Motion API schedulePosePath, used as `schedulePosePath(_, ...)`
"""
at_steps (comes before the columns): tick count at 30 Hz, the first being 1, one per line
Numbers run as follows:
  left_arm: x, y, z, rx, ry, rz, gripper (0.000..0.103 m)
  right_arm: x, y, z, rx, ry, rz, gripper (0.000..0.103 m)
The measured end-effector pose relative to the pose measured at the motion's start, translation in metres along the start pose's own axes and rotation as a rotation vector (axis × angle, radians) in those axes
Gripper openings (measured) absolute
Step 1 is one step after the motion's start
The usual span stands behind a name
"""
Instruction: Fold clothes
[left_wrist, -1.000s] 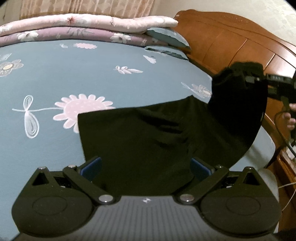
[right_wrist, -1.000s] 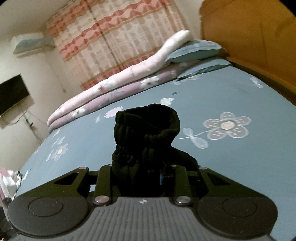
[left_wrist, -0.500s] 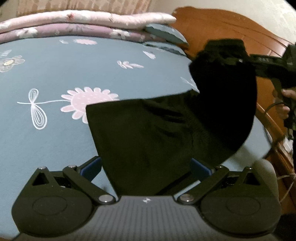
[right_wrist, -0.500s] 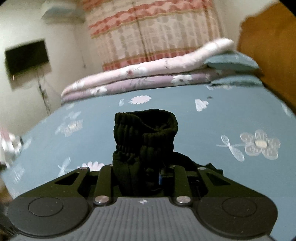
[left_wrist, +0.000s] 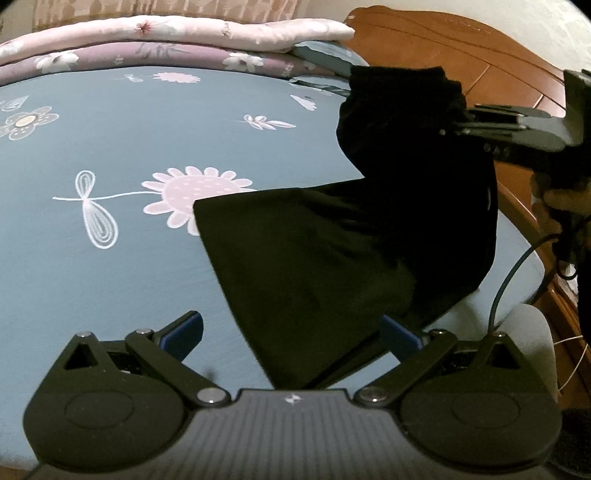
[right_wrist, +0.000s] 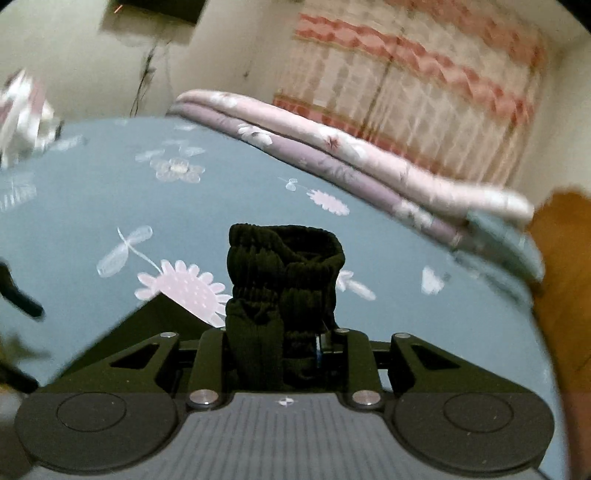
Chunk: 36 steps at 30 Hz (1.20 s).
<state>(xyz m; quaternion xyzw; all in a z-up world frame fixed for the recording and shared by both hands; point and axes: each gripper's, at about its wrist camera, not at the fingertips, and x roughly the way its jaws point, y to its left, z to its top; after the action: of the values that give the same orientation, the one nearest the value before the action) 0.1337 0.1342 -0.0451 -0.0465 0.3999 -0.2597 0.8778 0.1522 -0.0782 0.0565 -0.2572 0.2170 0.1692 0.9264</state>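
A black garment (left_wrist: 314, 251) lies spread on the blue flowered bedsheet (left_wrist: 110, 280). Its right part is lifted off the bed and hangs in a fold. My right gripper (left_wrist: 454, 125), held by a hand (left_wrist: 565, 199) at the right, is shut on the garment's ribbed band (right_wrist: 284, 273), which stands up out of the jaws of the right gripper (right_wrist: 284, 343). My left gripper (left_wrist: 293, 332) is open, its blue pads (left_wrist: 184, 332) wide apart. The garment's near corner lies between them, and neither pad presses on it.
Folded pink and purple quilts (left_wrist: 166, 40) and a pillow (left_wrist: 325, 59) lie along the bed's far side. A wooden headboard (left_wrist: 480, 55) runs along the right, with a cable (left_wrist: 517, 266) near the mattress corner. A curtain (right_wrist: 424, 85) hangs behind.
The right gripper has carried the ribbed band to the left over the garment and rolled, so the lifted fold reaches further across. The left gripper has drifted slightly and stays open.
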Motion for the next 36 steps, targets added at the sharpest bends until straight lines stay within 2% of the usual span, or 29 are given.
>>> schedulePosePath(9, -0.005, 0.010, -0.004, -0.015, -0.002, 0.026, 0.101, 0.010, 0.062, -0.004, -0.298, 0.007, -0.081, 0.029)
schedulePosePath(15, -0.008, 0.016, -0.007, -0.032, -0.012, 0.030, 0.101, 0.015, 0.100, -0.009, -0.506, -0.021, -0.180, 0.029)
schedulePosePath(20, -0.011, 0.023, -0.011, -0.052, -0.020, 0.041, 0.101, 0.026, 0.125, -0.014, -0.621, -0.017, -0.187, 0.029)
schedulePosePath(26, -0.015, 0.029, -0.015, -0.071, -0.026, 0.050, 0.101, 0.038, 0.148, -0.025, -0.678, 0.010, -0.153, 0.029)
schedulePosePath(36, -0.015, 0.037, -0.021, -0.098, -0.026, 0.064, 0.101, 0.048, 0.163, -0.030, -0.676, 0.032, -0.127, 0.030)
